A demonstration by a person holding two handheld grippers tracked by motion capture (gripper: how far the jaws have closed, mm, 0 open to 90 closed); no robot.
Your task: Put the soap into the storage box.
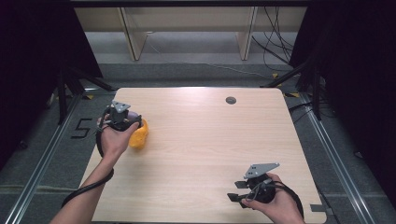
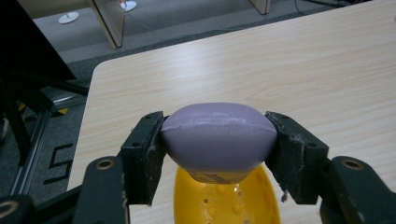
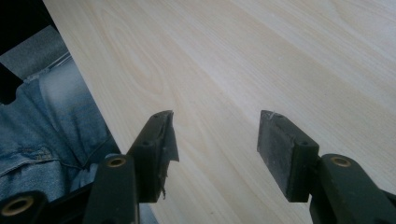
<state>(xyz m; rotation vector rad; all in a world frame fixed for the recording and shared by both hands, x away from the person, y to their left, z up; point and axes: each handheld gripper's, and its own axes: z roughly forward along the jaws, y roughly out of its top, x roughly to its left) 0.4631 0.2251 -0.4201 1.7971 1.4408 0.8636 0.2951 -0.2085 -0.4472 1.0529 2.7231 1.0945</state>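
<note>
Left gripper (image 2: 217,140): jaws closed on the purple soap bar (image 2: 218,135), one pad pressing each end; seen left of centre in the high view (image 1: 122,116), over the left part of the table.
Purple soap bar: smooth, rounded, held level between the pads; lifted or still seated, cannot tell. In the high view it is a small purple patch (image 1: 133,115) just above the yellow dish.
Yellow soap dish (image 2: 226,200): lower centre of the left gripper view, directly beneath the bar; raised studs and drain holes show inside. In the high view (image 1: 139,135) it lies on the wood by the left hand (image 1: 114,140).
Right gripper (image 3: 217,140): jaws wide apart, nothing between them; bare wood past the pads. Lower right of the high view (image 1: 239,191), well apart from the dish.
Right hand (image 1: 275,203): low at the near table edge.
Table (image 1: 210,140): pale wood, a round grommet (image 1: 230,100) at upper centre.
Progress, judged: the grasp on the bar is made; what is left appears to be carrying the bar clear of the dish, or settling it there, then releasing. Right gripper idle.
</note>
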